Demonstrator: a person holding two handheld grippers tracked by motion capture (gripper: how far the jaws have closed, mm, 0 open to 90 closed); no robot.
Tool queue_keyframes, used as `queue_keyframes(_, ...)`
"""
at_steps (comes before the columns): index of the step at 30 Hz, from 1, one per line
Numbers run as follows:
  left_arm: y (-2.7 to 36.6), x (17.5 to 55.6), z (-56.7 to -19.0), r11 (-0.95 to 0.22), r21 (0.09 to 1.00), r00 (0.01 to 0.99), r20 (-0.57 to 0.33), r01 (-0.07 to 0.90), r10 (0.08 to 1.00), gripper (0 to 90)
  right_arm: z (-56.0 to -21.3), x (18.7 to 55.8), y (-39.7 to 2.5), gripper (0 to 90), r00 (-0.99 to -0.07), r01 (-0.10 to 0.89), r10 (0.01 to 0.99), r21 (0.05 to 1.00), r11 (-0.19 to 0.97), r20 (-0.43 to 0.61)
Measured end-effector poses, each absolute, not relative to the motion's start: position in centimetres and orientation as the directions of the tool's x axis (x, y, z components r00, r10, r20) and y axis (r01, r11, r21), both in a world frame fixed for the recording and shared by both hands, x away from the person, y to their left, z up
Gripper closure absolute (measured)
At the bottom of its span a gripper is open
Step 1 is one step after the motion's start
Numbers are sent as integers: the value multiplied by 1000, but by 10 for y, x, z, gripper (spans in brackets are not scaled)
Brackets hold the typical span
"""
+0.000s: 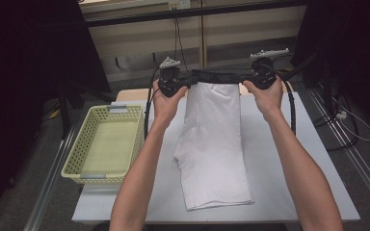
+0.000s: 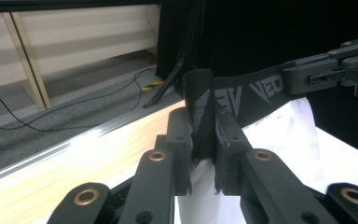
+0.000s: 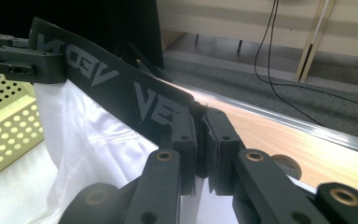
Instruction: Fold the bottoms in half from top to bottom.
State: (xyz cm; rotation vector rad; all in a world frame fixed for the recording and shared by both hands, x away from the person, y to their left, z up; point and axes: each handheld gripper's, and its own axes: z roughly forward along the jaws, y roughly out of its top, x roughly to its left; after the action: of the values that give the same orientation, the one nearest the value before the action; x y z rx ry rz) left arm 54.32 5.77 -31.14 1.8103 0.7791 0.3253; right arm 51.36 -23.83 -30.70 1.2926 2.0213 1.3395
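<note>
Bench: a grey-topped bench [image 1: 289, 159] with a pale wooden strip along its far edge; both bare forearms reach across it from the near side, stretched almost straight toward that far edge.
Garment: a pair of white cloth shorts with a black elastic waistband [image 1: 214, 149], lying lengthwise down the middle of the bench, leg ends toward the person, waistband lifted at the far end and pulled taut between the two tongs (grey lettering runs along the band).
Basket: a pale yellow perforated plastic basket [image 1: 89, 139] at the bench's left side, well apart from the shorts.
Left hand: the left hand [image 1: 167, 98] grips its tool from behind, wrist raised, at the waistband's left corner.
Right hand: the right hand [image 1: 266, 96] mirrors it at the right corner, level with the left.
Left tongs: the left tongs [image 2: 200, 140] are pressed together on the folded left end of the waistband, which stands up between the jaws.
Right tongs: the right tongs [image 3: 199, 135] pinch the band's right end the same way, the white cloth hanging just below.
</note>
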Motion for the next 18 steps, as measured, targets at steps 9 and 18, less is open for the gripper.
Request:
queue_keyframes(9, 65, 537, -319, -223, 907, 759, -142, 357, 635, 787, -317, 509, -236, 831, -516, 478, 839, 871, 112, 175)
queue_keyframes(18, 70, 519, -322, -233, 912, 780, -134, 338, 611, 787, -319, 496, -235, 831, -545, 468, 823, 872, 144, 157)
